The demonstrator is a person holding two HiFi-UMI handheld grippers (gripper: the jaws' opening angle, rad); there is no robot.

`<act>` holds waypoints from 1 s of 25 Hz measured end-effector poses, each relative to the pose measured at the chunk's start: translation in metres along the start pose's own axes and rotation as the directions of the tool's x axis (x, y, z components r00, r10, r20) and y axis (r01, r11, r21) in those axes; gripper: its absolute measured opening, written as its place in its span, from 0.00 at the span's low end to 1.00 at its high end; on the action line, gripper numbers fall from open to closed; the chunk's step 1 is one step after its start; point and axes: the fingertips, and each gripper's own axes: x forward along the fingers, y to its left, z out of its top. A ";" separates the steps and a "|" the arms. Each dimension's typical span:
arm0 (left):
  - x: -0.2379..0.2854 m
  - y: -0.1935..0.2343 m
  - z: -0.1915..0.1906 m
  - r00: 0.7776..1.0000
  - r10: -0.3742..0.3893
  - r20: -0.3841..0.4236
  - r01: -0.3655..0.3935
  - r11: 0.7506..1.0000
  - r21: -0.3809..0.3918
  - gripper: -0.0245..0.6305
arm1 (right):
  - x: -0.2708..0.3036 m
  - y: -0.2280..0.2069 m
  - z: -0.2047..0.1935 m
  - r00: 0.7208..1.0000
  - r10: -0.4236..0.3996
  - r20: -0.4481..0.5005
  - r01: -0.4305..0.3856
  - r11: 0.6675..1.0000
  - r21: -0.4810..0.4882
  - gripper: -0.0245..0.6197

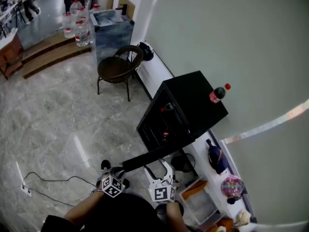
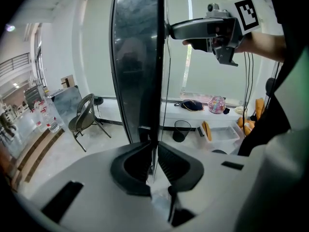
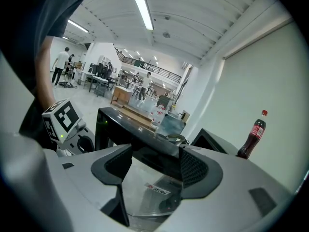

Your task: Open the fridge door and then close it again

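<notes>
Out from the front edge of the fridge (image 1: 193,100) on the white ledge (image 1: 154,71), the door (image 1: 154,157) stands swung open; the left gripper (image 2: 153,153) is pinched tight on its free edge; the right gripper (image 3: 154,161) is clamped over its top rim, probably steadying it for closing.

Bottle (image 1: 217,94) atop fridge (image 1: 192,99), chair (image 1: 116,67) beyond

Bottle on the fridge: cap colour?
Red cap on the bottle; the right gripper view shows it best.
</notes>
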 end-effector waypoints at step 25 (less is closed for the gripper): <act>0.071 0.165 0.076 0.983 -0.182 -0.008 0.179 0.957 0.230 0.12 | 0.116 -0.070 0.012 0.958 -0.232 -0.167 0.253 0.960 0.118 0.52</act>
